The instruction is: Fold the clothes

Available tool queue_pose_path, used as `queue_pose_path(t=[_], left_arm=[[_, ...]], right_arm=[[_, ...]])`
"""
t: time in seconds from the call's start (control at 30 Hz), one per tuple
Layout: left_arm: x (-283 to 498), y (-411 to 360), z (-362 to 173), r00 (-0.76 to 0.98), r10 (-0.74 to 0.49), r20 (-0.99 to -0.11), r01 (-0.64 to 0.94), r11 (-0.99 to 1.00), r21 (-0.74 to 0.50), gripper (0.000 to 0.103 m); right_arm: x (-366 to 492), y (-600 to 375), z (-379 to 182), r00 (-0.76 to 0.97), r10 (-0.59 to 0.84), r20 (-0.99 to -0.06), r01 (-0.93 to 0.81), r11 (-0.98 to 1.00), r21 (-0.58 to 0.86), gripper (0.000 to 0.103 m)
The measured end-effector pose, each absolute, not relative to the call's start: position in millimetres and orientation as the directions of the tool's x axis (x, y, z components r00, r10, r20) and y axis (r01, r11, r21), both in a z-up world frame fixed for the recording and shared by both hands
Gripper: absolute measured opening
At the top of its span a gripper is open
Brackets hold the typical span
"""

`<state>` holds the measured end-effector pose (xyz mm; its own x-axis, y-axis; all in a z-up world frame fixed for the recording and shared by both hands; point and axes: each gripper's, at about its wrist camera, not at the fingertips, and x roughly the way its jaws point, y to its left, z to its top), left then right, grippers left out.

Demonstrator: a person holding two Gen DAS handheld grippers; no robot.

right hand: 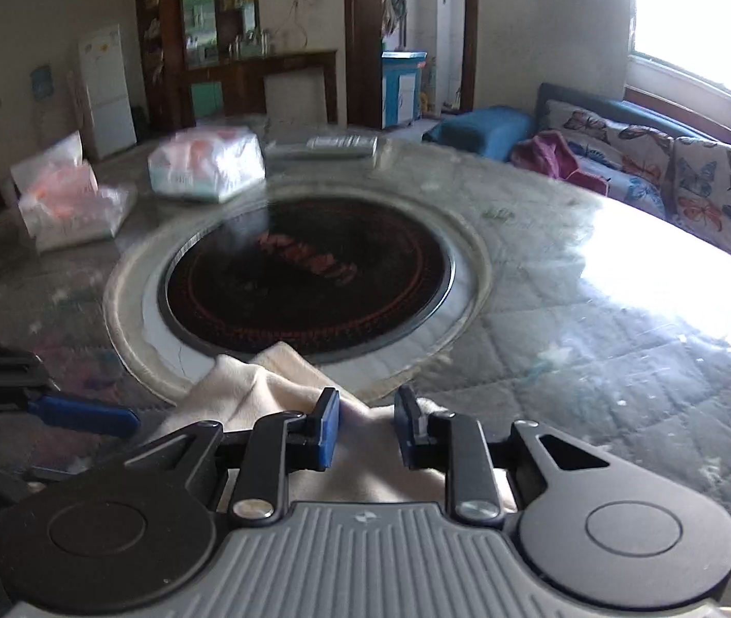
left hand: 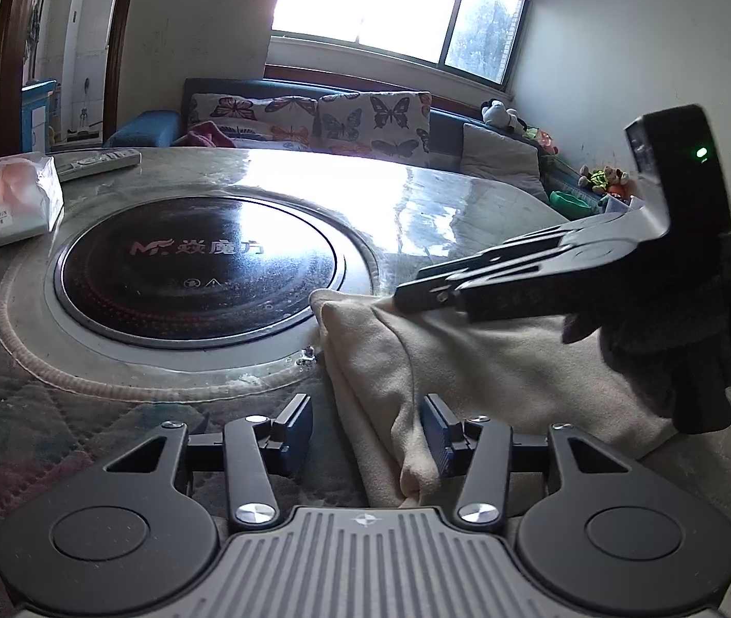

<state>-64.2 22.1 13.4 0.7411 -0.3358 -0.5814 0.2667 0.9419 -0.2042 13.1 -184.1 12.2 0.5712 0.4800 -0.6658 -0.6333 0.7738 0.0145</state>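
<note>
Cream fleecy folded cloth (left hand: 468, 360): soft, light, limp (sags unsupported); pinch doubled edge. Left gripper (left hand: 368, 438) agape, holding nothing; right gripper (right hand: 365, 427) narrowly parted, grip unclear.

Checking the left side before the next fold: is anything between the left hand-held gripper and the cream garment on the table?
Nothing visible. The left hand-held gripper already straddles a fold of the cream garment, jaws apart; cloth lies against one pad, the other stands clear.
</note>
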Motion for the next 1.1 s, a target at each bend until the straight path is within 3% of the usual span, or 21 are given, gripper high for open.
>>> queue_pose_path(t=[0.33,0.53,0.7,0.77,0.9,1.1], left_arm=[[-63,24,15,0.740,-0.321,-0.591,0.243,0.947,-0.209,0.066],[-68,38,20,0.759,-0.290,-0.583,0.196,0.955,-0.220,0.070],[-70,55,25,0.784,-0.220,-0.581,0.107,0.969,-0.224,0.068],[-70,60,26,0.784,-0.224,-0.579,0.092,0.964,-0.250,0.059],[-70,63,28,0.775,-0.243,-0.583,0.072,0.951,-0.301,0.053],[-72,70,28,0.758,-0.315,-0.571,0.060,0.906,-0.420,0.055]], right_arm=[[-19,-190,40,0.594,0.502,-0.629,-0.675,0.737,-0.050,0.027],[-59,-193,49,0.568,0.506,-0.649,-0.732,0.670,-0.119,0.033],[-94,-182,49,0.516,0.530,-0.673,-0.806,0.567,-0.171,0.034],[-105,-172,47,0.490,0.539,-0.685,-0.834,0.519,-0.188,0.034],[-123,-149,39,0.458,0.545,-0.702,-0.872,0.429,-0.235,0.034],[-137,-124,22,0.469,0.520,-0.714,-0.876,0.376,-0.302,0.034]])
